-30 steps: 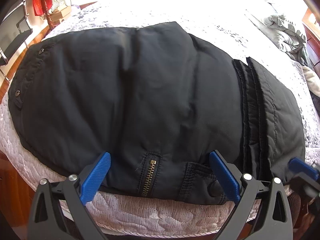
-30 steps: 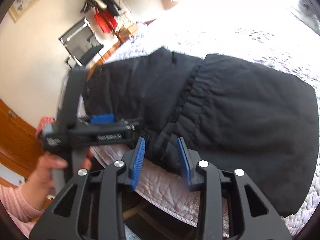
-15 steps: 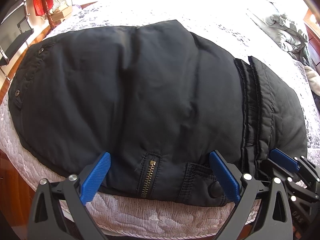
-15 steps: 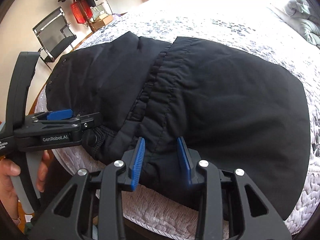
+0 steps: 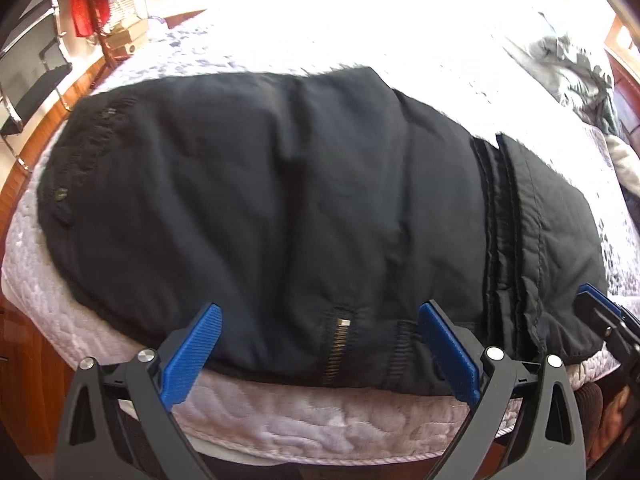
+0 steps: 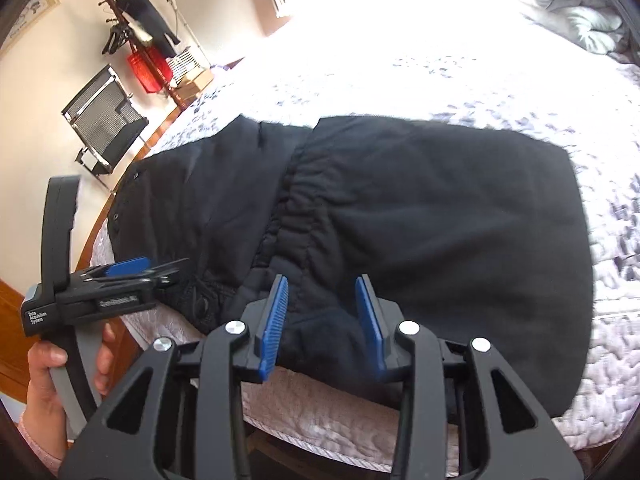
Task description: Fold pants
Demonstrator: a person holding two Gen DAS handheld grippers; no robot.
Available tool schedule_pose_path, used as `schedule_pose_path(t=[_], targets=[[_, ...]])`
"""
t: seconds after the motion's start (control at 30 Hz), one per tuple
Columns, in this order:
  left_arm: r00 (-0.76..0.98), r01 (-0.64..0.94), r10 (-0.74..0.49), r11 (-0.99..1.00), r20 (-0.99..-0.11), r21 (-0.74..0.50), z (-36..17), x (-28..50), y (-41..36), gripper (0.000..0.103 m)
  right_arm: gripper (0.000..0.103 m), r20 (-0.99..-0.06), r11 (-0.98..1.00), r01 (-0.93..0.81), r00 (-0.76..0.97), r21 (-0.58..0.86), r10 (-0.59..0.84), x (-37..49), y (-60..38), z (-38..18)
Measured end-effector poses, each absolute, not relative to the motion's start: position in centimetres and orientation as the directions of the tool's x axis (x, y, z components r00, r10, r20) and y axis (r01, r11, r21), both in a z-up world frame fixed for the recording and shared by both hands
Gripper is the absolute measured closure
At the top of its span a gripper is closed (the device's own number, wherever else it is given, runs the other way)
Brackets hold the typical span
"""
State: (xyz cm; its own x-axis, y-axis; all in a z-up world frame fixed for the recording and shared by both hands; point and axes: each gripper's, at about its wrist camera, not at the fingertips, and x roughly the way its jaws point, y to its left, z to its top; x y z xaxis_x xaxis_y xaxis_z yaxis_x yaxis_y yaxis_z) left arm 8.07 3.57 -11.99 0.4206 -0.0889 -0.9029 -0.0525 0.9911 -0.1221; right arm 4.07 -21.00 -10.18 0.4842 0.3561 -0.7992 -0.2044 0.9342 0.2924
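Black padded pants (image 5: 280,208) lie folded on a white quilted bed (image 5: 280,400), with the zipper (image 5: 336,352) at the near edge. My left gripper (image 5: 324,356) is open wide, its blue pads either side of the zipper and waistband at the near hem. In the right wrist view the pants (image 6: 420,220) fill the middle. My right gripper (image 6: 322,320) is open, its pads straddling the near edge of the fabric by the gathered seam (image 6: 296,208). The left gripper (image 6: 120,280) shows at the left, held in a hand. The right gripper's tip (image 5: 600,308) shows at the far right.
A grey rumpled blanket (image 5: 576,64) lies at the far right of the bed. A black mesh chair (image 6: 104,120), a coat stand with a red bag (image 6: 144,68) and boxes stand by the wall on the left. A wooden bed frame (image 6: 132,160) runs along the left edge.
Both grippers have pushed forward toward the near hem of the pants. The right gripper view has swung slightly, and its pads now reach over the fabric edge.
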Motion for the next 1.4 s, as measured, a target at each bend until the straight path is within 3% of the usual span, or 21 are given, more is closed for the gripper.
schedule_pose_path(t=[0.13, 0.23, 0.4, 0.63, 0.8, 0.93, 1.13, 1.3, 1.4], targets=[[0.444, -0.206, -0.094, 0.957, -0.891, -0.203, -11.9, 7.9, 9.2, 0.005, 0.066, -0.808, 0.94, -0.176, 0.48, 0.292, 0.341, 4.6, -22.0, -10.8], [0.419, -0.351, -0.065, 0.908, -0.905, -0.228, -12.9, 8.1, 13.6, 0.016, 0.066, -0.815, 0.937, -0.178, 0.462, 0.301, 0.349, 4.9, -21.3, -11.5], [0.477, -0.484, -0.246, 0.728, -0.844, -0.486, -15.0, 7.5, 19.5, 0.018, 0.066, -0.819, 0.93, -0.26, 0.452, 0.259, 0.354, 5.1, -17.8, -11.7], [0.573, -0.52, -0.432, 0.466, -0.697, -0.716, -16.7, 6.8, 23.1, 0.021, 0.063, -0.829, 0.916, -0.301, 0.415, 0.264, 0.375, 6.0, -15.1, -12.6], [0.543, -0.539, -0.46, 0.451, -0.703, -0.712, -17.4, 6.2, 24.4, 0.054, 0.063, -0.833, 0.916, -0.302, 0.407, 0.264, 0.374, 6.0, -15.1, -13.0], [0.547, -0.535, -0.451, 0.459, -0.705, -0.709, -17.2, 5.8, 25.3, 0.06, 0.06, -0.839, 0.918, -0.311, 0.405, 0.246, 0.363, 6.0, -14.8, -13.3], [0.518, -0.578, -0.369, 0.514, -0.772, -0.634, -17.0, 4.8, 27.4, 0.052, 0.056, -0.843, 0.918, -0.32, 0.404, 0.235, 0.356, 6.2, -14.6, -13.6], [0.523, -0.568, -0.403, 0.492, -0.751, -0.659, -18.3, 4.6, 28.3, 0.044, 0.054, -0.845, 0.917, -0.327, 0.402, 0.227, 0.352, 6.3, -14.4, -13.6], [0.591, -0.528, -0.454, 0.408, -0.667, -0.745, -18.8, 5.5, 27.7, 0.039, 0.054, -0.847, 0.917, -0.33, 0.4, 0.224, 0.351, 6.3, -14.3, -13.7]])
